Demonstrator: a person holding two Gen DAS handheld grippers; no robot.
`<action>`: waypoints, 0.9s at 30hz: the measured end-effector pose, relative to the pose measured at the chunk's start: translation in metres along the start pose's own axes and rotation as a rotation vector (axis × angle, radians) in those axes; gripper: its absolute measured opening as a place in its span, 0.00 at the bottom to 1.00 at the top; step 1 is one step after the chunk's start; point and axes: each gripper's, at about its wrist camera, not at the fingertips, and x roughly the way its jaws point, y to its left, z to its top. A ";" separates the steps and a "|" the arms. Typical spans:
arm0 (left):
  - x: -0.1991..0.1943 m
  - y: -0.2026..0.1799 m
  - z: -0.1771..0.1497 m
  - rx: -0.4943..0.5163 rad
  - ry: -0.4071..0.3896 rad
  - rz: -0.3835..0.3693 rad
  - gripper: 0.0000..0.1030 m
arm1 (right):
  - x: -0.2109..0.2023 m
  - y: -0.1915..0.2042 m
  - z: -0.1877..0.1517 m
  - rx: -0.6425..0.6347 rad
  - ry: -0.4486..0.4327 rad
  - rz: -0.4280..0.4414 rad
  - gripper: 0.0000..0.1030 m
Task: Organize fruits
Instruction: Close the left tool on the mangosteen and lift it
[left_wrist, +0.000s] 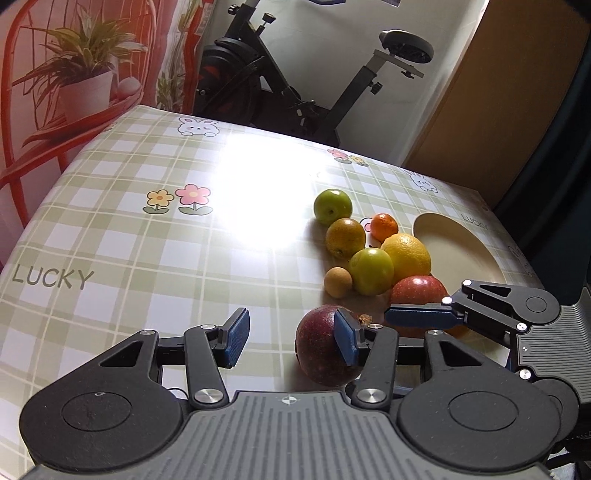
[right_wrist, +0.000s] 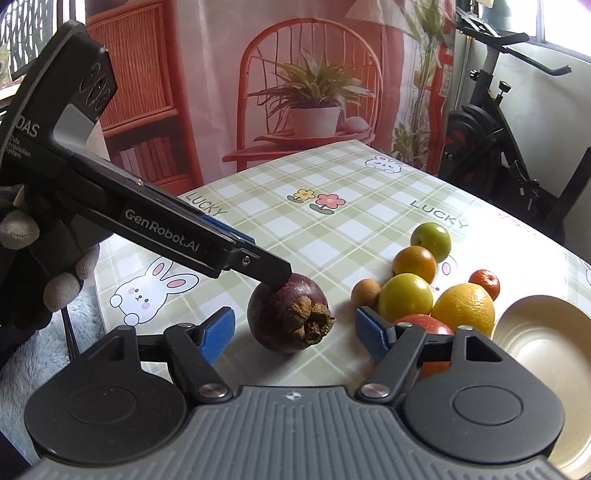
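Both wide open, nothing clamped yet: right hand-held gripper (right_wrist: 294, 330) straddling the mangosteen (right_wrist: 287, 313) at frame centre, left hand-held gripper (left_wrist: 291, 338) just nudging it, probably steadying. Fruit pile (right_wrist: 436, 284) bunched on the bench (right_wrist: 332, 229), mid right; plate (right_wrist: 546, 339) lower right, likely the drop spot.

A mangosteen (right_wrist: 287, 316) sits on the table (right_wrist: 332, 229), apart from a fruit cluster (right_wrist: 424, 284). The cluster lies between the mangosteen and a plate (right_wrist: 546, 332), touching the plate's rim.
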 end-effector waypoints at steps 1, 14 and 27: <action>-0.001 0.001 0.000 -0.003 0.000 0.002 0.52 | 0.004 0.000 0.001 0.001 0.008 0.009 0.70; 0.003 -0.002 -0.009 0.027 -0.003 -0.043 0.63 | 0.038 0.007 0.009 -0.005 0.045 0.064 0.57; 0.008 0.015 -0.015 -0.042 0.027 -0.060 0.55 | 0.044 0.000 0.002 0.121 0.017 0.091 0.61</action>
